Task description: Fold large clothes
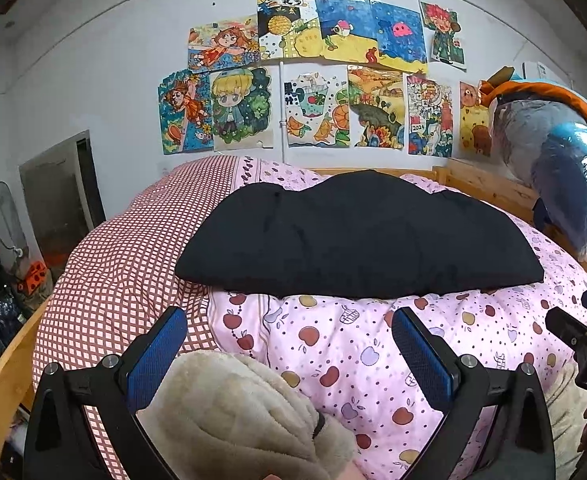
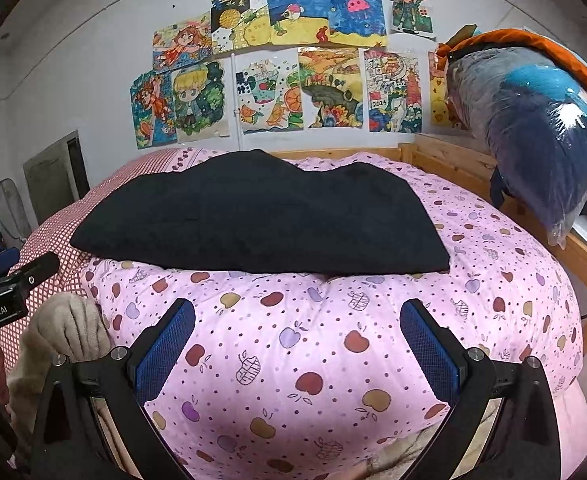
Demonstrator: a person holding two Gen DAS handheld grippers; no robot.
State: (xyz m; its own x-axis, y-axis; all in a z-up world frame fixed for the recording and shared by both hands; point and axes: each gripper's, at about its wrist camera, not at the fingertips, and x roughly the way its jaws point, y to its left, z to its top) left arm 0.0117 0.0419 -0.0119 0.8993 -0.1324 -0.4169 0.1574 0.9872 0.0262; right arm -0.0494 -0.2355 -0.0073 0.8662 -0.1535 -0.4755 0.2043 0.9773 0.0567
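The left gripper point(image 1: 289, 344) is hanging over the bed with its jaws spread wide, and nothing is sitting between them. The right gripper point(image 2: 297, 336) is doing the same, jaws wide and gripping nothing.

The black folded garment point(image 1: 357, 236) is lying flat, straight ahead of both pairs of jaws and well apart from them. It is resting on the pink apple quilt point(image 1: 333, 344), which is showing in the gap between the jaws. In the right wrist view the garment point(image 2: 261, 216) is sitting a little to the left of the jaws.

A fluffy cream sleeve point(image 1: 233, 412) is poking in just beside the left jaw of the left gripper. A red checked blanket point(image 1: 125, 248) is lying off to the left. Colourful drawings point(image 1: 313, 76) are hanging on the wall far ahead. A plastic-wrapped bundle point(image 2: 541, 128) is sitting on the wooden bed rail point(image 2: 453, 164), up to the right.
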